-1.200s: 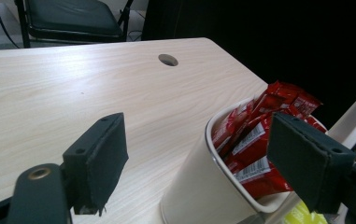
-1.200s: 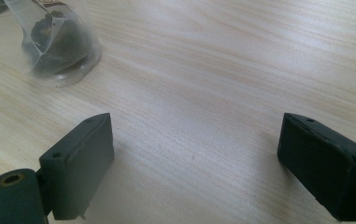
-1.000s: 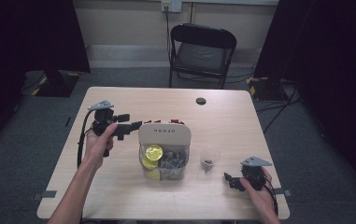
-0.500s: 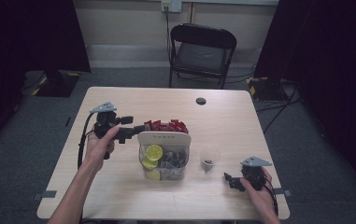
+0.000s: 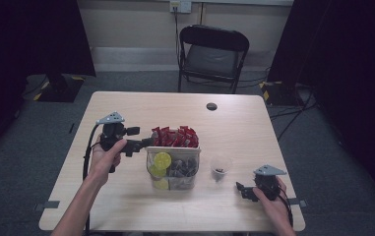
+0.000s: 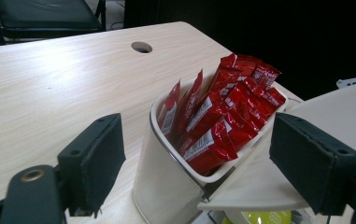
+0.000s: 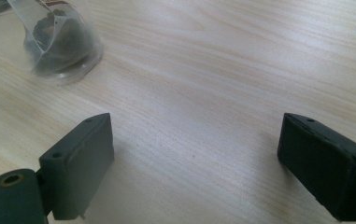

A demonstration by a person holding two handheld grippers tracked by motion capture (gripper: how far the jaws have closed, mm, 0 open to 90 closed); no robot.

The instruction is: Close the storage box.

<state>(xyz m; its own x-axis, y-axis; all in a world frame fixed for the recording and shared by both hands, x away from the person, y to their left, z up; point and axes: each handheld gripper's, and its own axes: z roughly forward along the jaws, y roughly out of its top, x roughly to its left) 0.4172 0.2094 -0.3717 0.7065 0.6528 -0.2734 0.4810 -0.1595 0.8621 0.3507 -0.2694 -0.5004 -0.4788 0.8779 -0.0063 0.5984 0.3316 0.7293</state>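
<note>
The left tongs (image 5: 145, 143) were held level at the near-left corner of the white plastic caddy (image 6: 166, 186), their 2 black jaws spread wide apart and empty. Straight ahead of them, between the jaws in the left gripper view, stood the bundle of red sauce packets (image 6: 222, 116), upright in the caddy's rear compartment, long axes roughly vertical and leaning slightly away. The packets lay just beyond the jaws, not yet touched. I judged the coming move as a short push forward and a closing on 1 packet; the caddy's curved rim (image 6: 159, 135) sat directly in the path, so the jaws would need to clear it.

Beside the packets, in the nearer compartments, sat yellow-green lime-like rounds (image 5: 162, 160) and dark pods (image 5: 181, 168). The right tongs (image 5: 241, 190) rested low on the pale wooden surface (image 5: 254, 128), well apart from the caddy, jaws also open with nothing between them. A small clear plastic cup (image 7: 59, 42) with dark contents stood ahead of them to the left. The left hand (image 5: 107, 156) was plainly the nearer.
</note>
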